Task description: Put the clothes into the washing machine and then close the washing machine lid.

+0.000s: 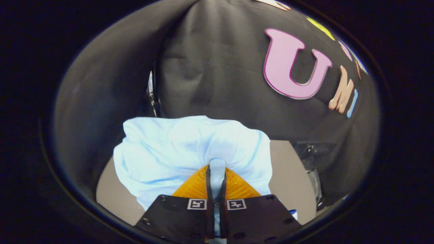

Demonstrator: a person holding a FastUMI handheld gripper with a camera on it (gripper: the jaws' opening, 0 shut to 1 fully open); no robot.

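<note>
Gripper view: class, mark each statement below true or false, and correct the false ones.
1. The gripper has both fingers pressed on a fold of the light blue garment. True.
2. The garment lies flat and spread out on the tabletop. False: it is bunched up and gathered into the fingers, with a fold pinched between them.
3. The fingers stand wide apart with nothing between them. False: they are nearly closed, with a strip of cloth in the narrow gap.
4. A black cloth wall hangs beyond the garment. True.
5. The garment is dark red. False: it is pale blue.
</note>
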